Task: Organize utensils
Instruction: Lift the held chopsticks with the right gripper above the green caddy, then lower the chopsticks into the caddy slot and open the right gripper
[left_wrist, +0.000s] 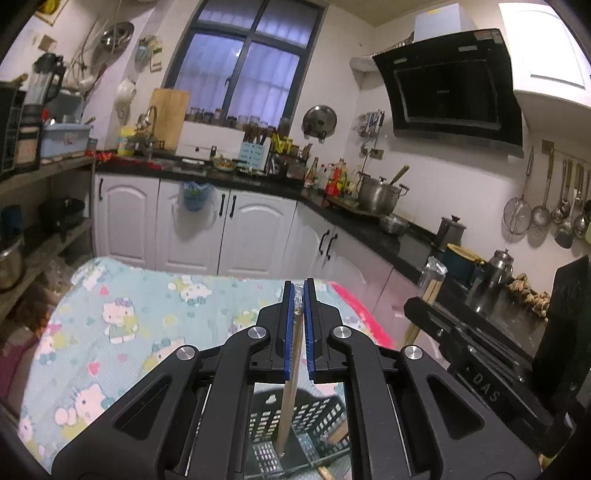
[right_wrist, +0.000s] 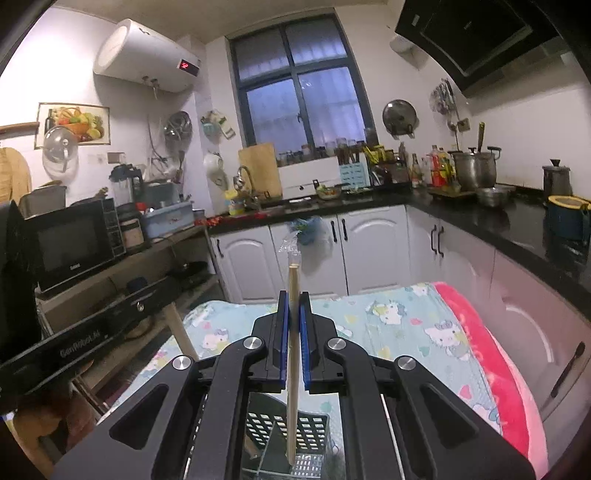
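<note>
Kitchen counters ring a cartoon-print cloth. Left gripper clamps wrapped chopsticks upright, tips low centre above the black basket; right gripper clamps another pair, likewise vertical over it.

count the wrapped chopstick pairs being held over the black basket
2. One chopstick pair is clamped in the left tongs, the other in the right tongs. Any already inside the basket may be hidden.
</note>
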